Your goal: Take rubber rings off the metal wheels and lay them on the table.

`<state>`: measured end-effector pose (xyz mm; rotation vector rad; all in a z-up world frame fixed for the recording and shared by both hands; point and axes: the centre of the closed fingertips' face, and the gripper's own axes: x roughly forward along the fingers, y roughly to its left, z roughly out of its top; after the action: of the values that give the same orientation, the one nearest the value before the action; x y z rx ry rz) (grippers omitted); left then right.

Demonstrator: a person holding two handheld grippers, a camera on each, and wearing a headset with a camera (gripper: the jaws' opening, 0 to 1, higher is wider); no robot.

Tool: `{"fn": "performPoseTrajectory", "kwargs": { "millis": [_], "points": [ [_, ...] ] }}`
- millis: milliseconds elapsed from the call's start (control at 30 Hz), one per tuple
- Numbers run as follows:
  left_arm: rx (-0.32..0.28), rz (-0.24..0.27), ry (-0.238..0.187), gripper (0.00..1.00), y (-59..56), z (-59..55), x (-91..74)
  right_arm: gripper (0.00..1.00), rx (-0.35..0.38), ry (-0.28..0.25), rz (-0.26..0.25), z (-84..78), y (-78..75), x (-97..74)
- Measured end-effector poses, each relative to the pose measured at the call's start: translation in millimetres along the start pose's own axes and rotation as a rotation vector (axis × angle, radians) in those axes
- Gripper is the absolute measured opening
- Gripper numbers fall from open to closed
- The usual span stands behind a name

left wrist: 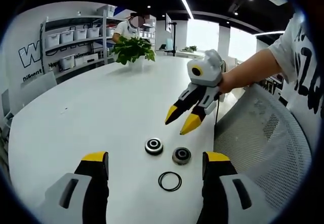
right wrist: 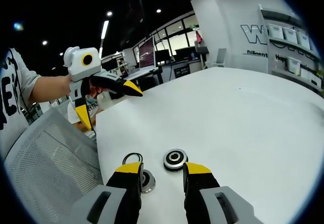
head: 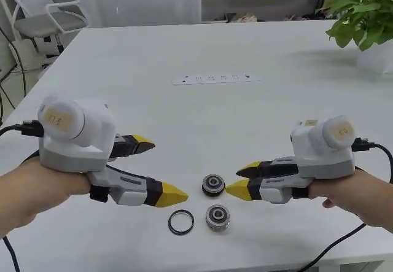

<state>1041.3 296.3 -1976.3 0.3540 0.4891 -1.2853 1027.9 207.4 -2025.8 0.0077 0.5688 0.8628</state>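
Left tool point(head: 167, 168): we are holding it with its jaws spread wide and nothing between them, to the left of the wheels.
Right tool point(head: 234, 181): we are holding it with its jaws parted a little and empty, its yellow tips pointing at the far wheel.
Far wheel point(head: 213, 185): it is sitting on the desk point(head: 202, 112), wearing a black rubber ring.
Near wheel point(head: 218, 217): it is lying bare and metallic, just in front of the far one.
Loose ring point(head: 181, 222): it is lying flat on the desk, just left of the near wheel.
Power strip point(head: 215, 78): it is resting further back on the desk.
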Motion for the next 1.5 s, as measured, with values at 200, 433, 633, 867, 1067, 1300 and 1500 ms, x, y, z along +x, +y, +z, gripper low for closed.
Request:
{"fn": "performPoseTrajectory", "kwargs": {
  "millis": [200, 433, 633, 867, 1067, 1300, 1500],
  "points": [
    [0.006, -0.009, 0.016, 0.72, 2.0, -1.8, 9.9, 0.30, -0.009, -0.002, -0.006, -0.9, -5.5, -1.0],
    [0.005, -0.015, 0.030, 0.71, 5.8, -3.2, 21.1, 0.32, -0.010, 0.009, -0.017, -5.0, -13.4, -1.5],
    [0.009, -0.025, 0.048, 0.71, 7.8, -6.4, 31.5, 0.33, -0.014, 0.013, -0.024, -6.2, -19.1, -2.3],
    [0.015, -0.035, 0.067, 0.69, 8.4, -9.9, 41.8, 0.33, -0.020, 0.019, -0.028, -9.1, -24.1, -1.8],
    [0.019, -0.045, 0.077, 0.65, 9.7, -11.1, 50.6, 0.33, -0.022, 0.029, -0.027, -12.4, -26.3, -1.0],
    [0.031, -0.055, 0.086, 0.61, 7.7, -12.0, 61.7, 0.34, -0.022, 0.042, -0.027, -16.4, -26.4, 0.2],
    [0.043, -0.066, 0.108, 0.55, 5.5, -18.1, 70.7, 0.34, -0.024, 0.047, -0.024, -19.1, -25.8, 1.6]
  ]
}}
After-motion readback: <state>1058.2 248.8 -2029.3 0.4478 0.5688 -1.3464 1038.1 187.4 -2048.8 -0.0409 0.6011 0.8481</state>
